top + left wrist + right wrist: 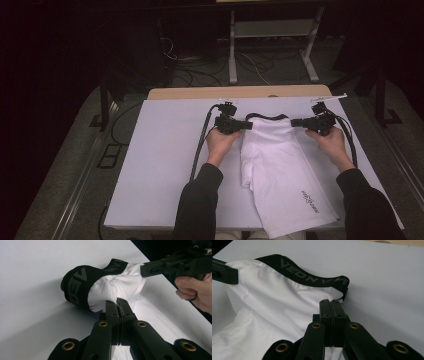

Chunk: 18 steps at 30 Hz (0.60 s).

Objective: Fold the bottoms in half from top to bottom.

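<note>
White shorts (280, 170) with a black lettered waistband (267, 117) lie on the white table, legs toward the near edge. My left gripper (248, 125) is shut on the left side of the waist, pinching white mesh fabric (117, 285) just below the waistband (75, 287); its tips (119, 302) are pressed together. My right gripper (294, 122) is shut on the right side of the waist, its tips (332, 302) closed on the cloth under the band (304, 275). The band bulges up slightly between the two grippers.
A white sheet covers the table (165, 165), with a wooden strip (200, 93) along its far edge. Cables (199, 150) trail from both grippers over the table. Beyond, a metal stand (232, 55) and loose wires sit on the dark floor.
</note>
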Each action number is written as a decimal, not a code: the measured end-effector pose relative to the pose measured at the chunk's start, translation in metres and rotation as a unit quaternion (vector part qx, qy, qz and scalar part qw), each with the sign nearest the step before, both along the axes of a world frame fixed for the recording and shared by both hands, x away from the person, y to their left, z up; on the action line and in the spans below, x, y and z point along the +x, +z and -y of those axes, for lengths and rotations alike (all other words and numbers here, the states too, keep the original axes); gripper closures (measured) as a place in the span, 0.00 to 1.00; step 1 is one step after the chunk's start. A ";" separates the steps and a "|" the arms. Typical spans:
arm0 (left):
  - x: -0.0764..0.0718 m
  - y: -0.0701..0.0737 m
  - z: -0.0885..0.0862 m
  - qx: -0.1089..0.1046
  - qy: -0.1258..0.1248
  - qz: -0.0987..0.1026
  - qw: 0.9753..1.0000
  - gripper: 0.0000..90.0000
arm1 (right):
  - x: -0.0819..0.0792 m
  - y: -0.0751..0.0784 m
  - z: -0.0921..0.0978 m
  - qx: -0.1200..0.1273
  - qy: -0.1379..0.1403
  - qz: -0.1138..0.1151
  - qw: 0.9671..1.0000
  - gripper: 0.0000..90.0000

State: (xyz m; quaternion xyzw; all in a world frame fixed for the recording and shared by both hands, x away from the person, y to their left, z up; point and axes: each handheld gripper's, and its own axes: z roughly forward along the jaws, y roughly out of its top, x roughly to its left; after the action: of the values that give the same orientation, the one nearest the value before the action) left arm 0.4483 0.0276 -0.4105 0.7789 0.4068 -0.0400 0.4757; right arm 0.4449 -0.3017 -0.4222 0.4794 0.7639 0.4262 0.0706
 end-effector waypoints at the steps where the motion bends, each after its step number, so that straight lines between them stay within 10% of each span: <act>1: -0.002 0.001 0.000 0.000 0.000 0.001 1.000 0.97 | -0.002 0.000 0.000 0.004 -0.001 0.000 1.000 0.98; 18: -0.034 0.008 -0.004 -0.002 -0.013 0.004 1.000 0.97 | -0.039 0.002 0.005 0.043 0.003 0.016 0.999 0.98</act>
State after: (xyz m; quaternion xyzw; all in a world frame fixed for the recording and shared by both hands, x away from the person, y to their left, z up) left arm 0.4139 0.0314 -0.4028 0.7831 0.3947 -0.0436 0.4787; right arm 0.4056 -0.3069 -0.4198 0.4733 0.7448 0.4666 0.0604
